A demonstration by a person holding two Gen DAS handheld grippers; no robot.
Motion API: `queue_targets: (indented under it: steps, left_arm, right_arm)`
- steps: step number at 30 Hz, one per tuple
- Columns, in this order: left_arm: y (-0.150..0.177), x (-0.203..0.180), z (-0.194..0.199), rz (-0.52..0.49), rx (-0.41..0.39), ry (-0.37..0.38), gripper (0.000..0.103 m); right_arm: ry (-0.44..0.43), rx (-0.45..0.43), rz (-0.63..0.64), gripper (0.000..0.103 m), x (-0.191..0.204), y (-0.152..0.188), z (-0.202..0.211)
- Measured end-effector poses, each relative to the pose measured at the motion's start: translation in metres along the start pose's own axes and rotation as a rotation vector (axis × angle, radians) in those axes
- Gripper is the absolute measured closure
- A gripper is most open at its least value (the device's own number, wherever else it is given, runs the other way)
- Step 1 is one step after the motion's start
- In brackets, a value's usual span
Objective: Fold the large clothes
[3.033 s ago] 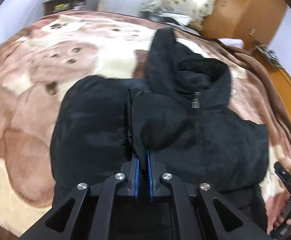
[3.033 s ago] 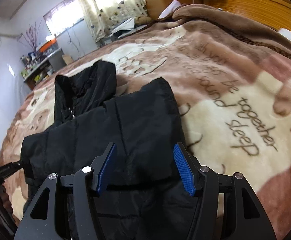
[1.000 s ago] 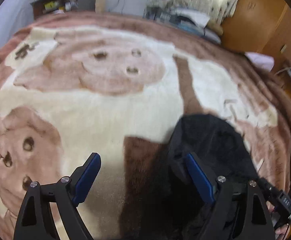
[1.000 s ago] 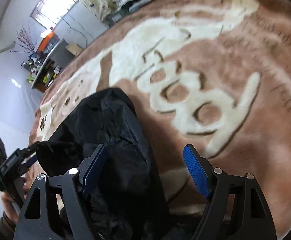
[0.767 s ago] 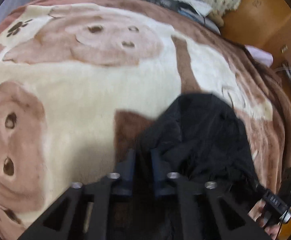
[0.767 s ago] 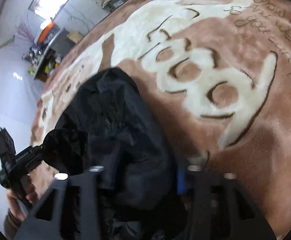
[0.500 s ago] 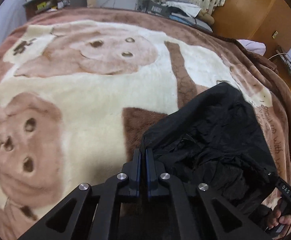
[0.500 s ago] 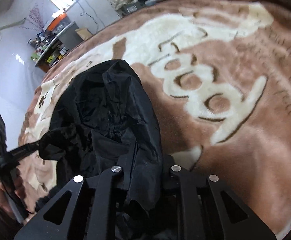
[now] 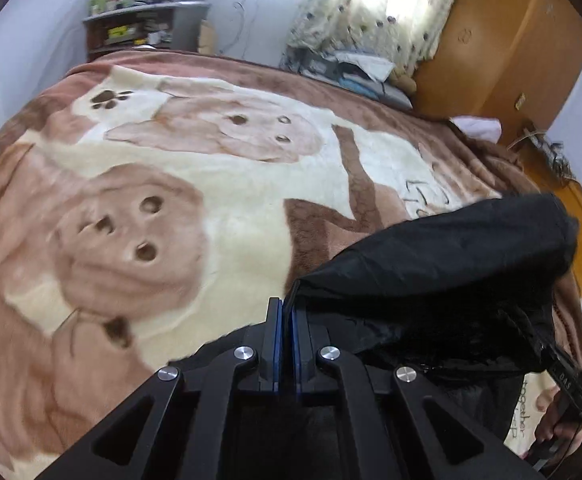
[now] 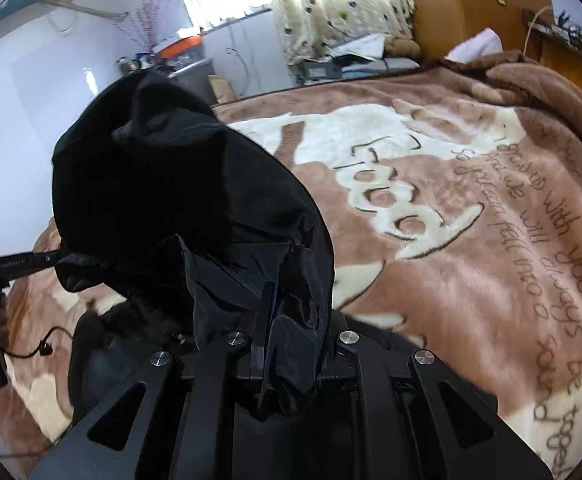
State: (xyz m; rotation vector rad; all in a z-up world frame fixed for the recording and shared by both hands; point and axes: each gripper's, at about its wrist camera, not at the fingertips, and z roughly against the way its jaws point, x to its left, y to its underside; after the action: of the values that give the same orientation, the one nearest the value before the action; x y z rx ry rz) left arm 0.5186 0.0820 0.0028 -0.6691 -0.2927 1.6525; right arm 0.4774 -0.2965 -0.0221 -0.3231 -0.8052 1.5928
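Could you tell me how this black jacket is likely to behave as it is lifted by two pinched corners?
Probably floppy: the jacket sags between the left gripper and the right gripper. Its shiny fabric may slip. Bunched folds suggest bulk.

A black jacket point(image 9: 451, 248) lies over a brown-and-cream blanket point(image 9: 171, 184) patterned with bear faces.

Daylit thru curtains point(image 9: 375, 12), fisheye edges warped, slight blur.
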Motion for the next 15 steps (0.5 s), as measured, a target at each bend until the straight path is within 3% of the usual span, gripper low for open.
queue_targets:
  steps: [6,15]
  left_arm:
    - [0.047,0.018,0.018,0.036,0.005,0.035,0.099]
    - [0.112,0.039,0.022,0.07,0.042,0.049,0.099]
  right_arm:
    - [0.024,-0.023,0.045,0.089,0.008,0.033,0.025]
    - [0.06,-0.004,0.034,0.089,-0.011,0.074,0.047]
